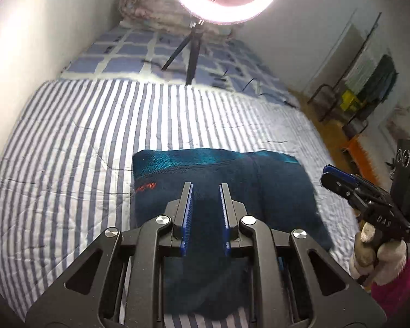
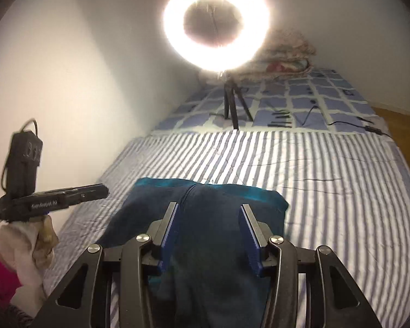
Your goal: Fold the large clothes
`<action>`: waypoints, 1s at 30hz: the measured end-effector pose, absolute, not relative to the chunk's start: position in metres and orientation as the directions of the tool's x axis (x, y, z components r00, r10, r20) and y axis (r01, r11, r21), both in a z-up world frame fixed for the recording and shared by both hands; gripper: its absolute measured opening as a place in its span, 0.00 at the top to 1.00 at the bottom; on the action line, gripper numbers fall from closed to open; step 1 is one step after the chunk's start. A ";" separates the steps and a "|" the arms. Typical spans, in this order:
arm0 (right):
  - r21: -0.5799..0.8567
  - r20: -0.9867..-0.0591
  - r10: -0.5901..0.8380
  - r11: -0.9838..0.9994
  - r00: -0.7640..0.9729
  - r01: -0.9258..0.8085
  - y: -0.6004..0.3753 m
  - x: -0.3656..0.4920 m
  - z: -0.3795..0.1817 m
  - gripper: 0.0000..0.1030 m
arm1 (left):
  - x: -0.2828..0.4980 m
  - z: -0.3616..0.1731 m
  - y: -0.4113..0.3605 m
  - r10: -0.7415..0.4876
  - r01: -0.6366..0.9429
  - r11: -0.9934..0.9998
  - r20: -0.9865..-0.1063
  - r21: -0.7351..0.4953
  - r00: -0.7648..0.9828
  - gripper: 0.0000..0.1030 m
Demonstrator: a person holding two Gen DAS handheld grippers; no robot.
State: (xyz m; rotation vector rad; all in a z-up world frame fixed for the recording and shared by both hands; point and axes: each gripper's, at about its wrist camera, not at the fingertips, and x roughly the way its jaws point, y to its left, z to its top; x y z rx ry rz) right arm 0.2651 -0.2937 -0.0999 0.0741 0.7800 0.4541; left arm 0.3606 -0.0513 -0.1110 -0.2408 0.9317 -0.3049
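From the left wrist, one dark teal garment [image 1: 218, 180] lies folded into a compact rectangle on the striped bedspread [image 1: 68, 142], so the folding looks nearly finished; the left gripper [image 1: 205, 188] hangs above it, jaws narrow and empty. From the right wrist, the same single garment [image 2: 205, 218] sits below the right gripper [image 2: 209, 210], jaws half apart, holding nothing.

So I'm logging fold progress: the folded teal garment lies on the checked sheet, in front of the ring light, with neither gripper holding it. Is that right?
Not quite. The garment lies on the striped cover, not the checked sheet, which is farther back under the ring light; the right wrist view shows it. The rest holds: the left gripper and right gripper hold nothing.
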 end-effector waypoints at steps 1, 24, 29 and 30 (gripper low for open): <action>0.223 -0.681 0.412 0.904 0.605 -0.364 -0.287 0.277 -0.112 0.54 | 0.366 -0.121 -0.051 -0.347 0.133 0.935 -0.762 -0.330 0.547 0.85; 0.194 -0.834 0.374 0.887 0.405 -0.419 -0.309 0.227 -0.161 0.68 | 0.313 -0.182 -0.030 -0.379 0.185 0.925 -0.818 -0.331 0.433 0.85; 0.263 -0.833 0.405 0.890 0.377 -0.373 -0.329 0.201 -0.184 0.68 | 0.297 -0.197 -0.022 -0.434 0.159 0.900 -0.793 -0.407 0.428 0.86; 0.268 -0.830 0.409 0.889 0.380 -0.371 -0.331 0.196 -0.185 0.68 | 0.294 -0.198 -0.021 -0.436 0.167 0.899 -0.795 -0.405 0.423 0.86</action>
